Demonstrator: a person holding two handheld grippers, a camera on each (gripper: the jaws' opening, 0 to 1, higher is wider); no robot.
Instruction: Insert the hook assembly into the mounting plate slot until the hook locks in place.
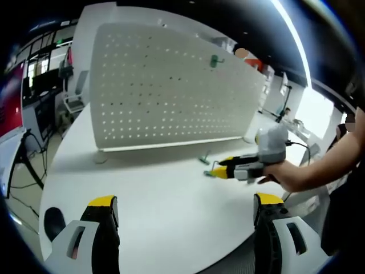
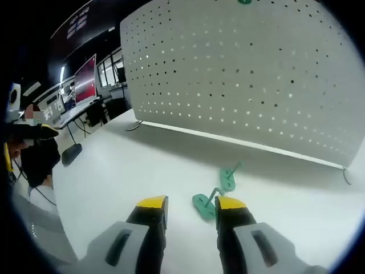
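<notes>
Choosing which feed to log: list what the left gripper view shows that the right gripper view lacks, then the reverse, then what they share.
Left gripper view: a person's hand holding the right gripper, seen side-on, and the left gripper's wide-open yellow-tipped fingers. Right gripper view: a red-lit screen far left. Both: the white perforated board, the white table, and green plastic hook pieces lying on it by the right gripper.
</notes>
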